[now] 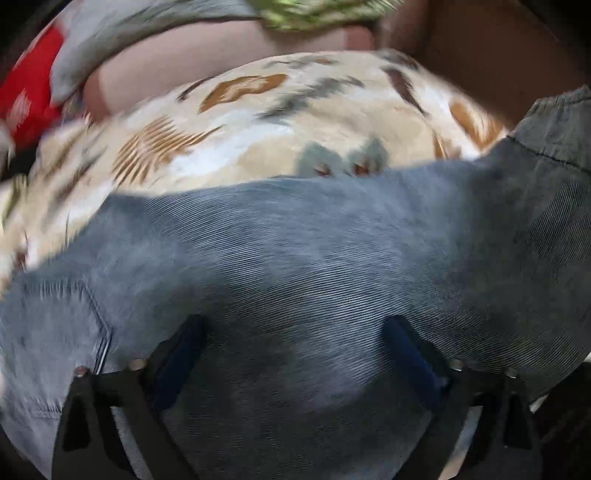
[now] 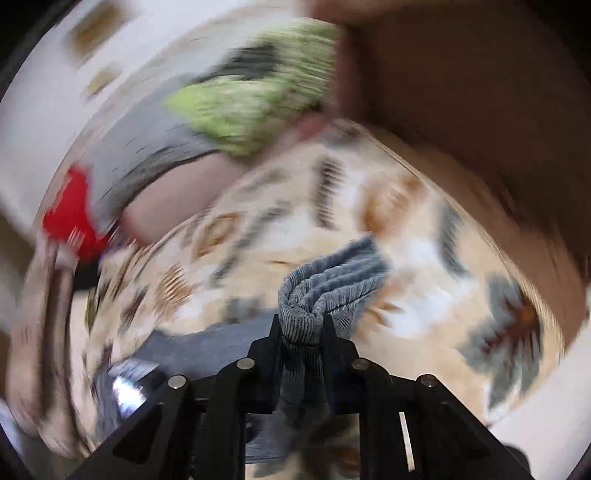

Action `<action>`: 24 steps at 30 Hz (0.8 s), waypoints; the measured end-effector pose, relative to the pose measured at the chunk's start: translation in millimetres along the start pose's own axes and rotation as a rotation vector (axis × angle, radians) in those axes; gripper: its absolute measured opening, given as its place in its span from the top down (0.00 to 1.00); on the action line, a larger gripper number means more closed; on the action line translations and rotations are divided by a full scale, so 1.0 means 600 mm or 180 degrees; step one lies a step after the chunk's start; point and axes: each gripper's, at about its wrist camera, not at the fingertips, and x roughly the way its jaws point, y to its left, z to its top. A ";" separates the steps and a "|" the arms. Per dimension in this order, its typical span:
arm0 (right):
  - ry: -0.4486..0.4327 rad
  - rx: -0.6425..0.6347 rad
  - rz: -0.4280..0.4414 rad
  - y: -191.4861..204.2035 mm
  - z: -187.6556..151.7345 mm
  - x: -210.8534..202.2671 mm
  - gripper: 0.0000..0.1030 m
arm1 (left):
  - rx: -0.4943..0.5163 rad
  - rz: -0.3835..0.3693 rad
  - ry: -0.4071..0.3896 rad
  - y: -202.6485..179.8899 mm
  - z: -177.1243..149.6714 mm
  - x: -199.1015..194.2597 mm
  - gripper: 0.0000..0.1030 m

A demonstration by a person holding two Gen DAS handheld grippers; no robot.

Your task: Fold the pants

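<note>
Grey-blue ribbed pants (image 1: pixel 314 258) lie on a patterned cream bedspread (image 1: pixel 258 122) and fill the lower left wrist view. My left gripper (image 1: pixel 295 332) is open just above the pants, its blue-padded fingers (image 1: pixel 181 347) spread wide over the fabric with nothing between them. In the right wrist view my right gripper (image 2: pixel 301 325) is shut on a bunched fold of the pants (image 2: pixel 325 280), which sticks out past the fingertips above the bedspread (image 2: pixel 406 295). This view is blurred by motion.
A red cloth (image 1: pixel 29 92), a grey garment (image 1: pixel 110 33) and a green patterned cloth (image 1: pixel 317 14) lie at the far edge of the bed. They also show in the right wrist view, where the green cloth (image 2: pixel 251 99) is at the top. A dark brown surface (image 2: pixel 480 92) lies to the right.
</note>
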 end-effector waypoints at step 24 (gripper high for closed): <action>0.1404 0.0919 0.1506 0.000 -0.217 0.190 0.24 | -0.0550 -0.0166 -0.0316 0.101 -0.058 -0.135 0.11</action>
